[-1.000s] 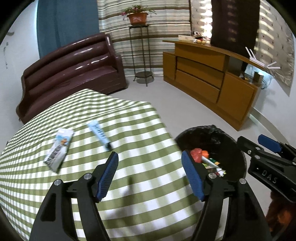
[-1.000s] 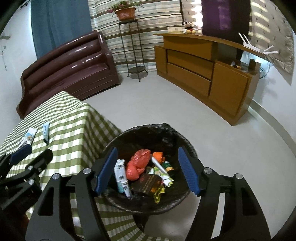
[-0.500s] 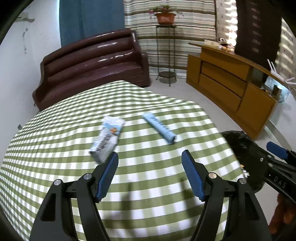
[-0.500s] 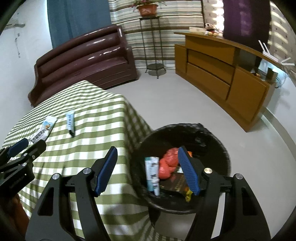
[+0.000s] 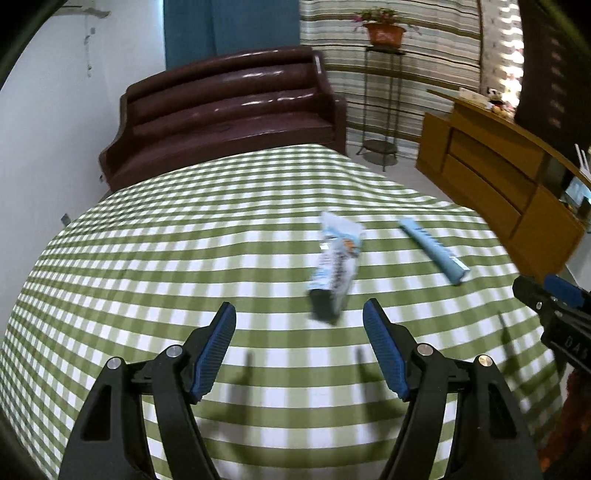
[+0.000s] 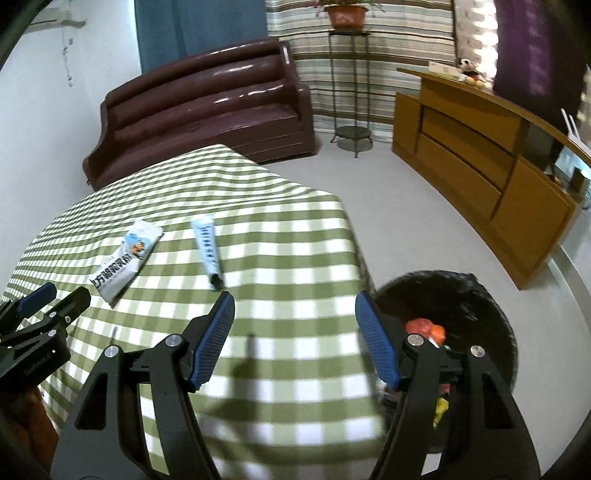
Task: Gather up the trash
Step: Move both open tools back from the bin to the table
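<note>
The left gripper [image 5: 299, 350] fills the bottom of its own view with both blue-padded jaws spread wide and nothing between them, held above the green-and-white checked tablecloth [image 5: 184, 266]. The right gripper [image 6: 294, 338] is likewise spread and empty, low in its view, over the cloth's right edge.

The cloth covers a table that takes up the middle of both views. Beyond it, toward the top of the frames, stand a dark brown sofa [image 5: 229, 122], a blue curtain [image 5: 229, 29], a striped curtain with a potted plant [image 5: 384, 31] on a thin metal stand, and a long wooden sideboard [image 5: 498, 177] at the right. In the right wrist view a black-lined trash bin [image 6: 480, 295] sits at the lower right on the pale floor, beside the table.

Two pieces of trash lie on the cloth. The blue-and-white wrapper [image 5: 336, 264] lies just ahead of the left gripper, its long axis running from the upper right down to the lower left in that view, dark end nearest. The pale blue tube [image 5: 434, 254] lies just to its right, slanting from upper left to lower right.

The wrapper is motion-blurred in the left view. The bin's contents, red and yellow scraps, are largely hidden behind the right gripper's finger [image 6: 376, 343].
</note>
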`<state>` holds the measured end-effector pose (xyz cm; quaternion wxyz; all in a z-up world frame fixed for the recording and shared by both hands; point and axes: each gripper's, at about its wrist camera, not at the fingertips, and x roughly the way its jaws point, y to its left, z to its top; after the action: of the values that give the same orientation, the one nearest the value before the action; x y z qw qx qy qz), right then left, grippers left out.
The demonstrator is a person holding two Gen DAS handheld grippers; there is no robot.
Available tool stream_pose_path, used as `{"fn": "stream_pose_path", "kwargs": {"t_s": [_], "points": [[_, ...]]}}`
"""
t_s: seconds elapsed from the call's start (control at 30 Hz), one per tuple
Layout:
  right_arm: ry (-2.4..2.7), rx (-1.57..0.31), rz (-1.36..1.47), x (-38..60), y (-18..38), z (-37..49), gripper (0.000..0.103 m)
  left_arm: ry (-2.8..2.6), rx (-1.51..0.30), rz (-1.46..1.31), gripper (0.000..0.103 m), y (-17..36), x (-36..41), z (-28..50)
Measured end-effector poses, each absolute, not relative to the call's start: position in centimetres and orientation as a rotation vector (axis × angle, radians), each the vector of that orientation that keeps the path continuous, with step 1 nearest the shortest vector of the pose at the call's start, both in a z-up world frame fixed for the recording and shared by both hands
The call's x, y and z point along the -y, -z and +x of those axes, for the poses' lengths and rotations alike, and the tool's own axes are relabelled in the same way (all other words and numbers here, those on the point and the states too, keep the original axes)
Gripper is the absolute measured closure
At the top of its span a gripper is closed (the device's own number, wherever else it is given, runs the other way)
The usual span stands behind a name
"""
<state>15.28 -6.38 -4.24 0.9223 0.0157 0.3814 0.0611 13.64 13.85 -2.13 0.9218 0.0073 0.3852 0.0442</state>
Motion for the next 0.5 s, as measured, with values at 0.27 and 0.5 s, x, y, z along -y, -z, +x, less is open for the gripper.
{"fn": "stream_pose_path", "kwargs": {"t_s": [0.27,0.5], "points": [[-0.168,-0.787,-0.004,2.5,4.1,17.9,0.037,-0.157,-0.797,-0.007,0.034,2.3,-17.8,13.8],[-0.195,-0.801,-0.045,-0.4,4.5,20.0,0.041,-0.212,-0.809,-0.033,0.033,2.8,-20.6,14.2]]}}
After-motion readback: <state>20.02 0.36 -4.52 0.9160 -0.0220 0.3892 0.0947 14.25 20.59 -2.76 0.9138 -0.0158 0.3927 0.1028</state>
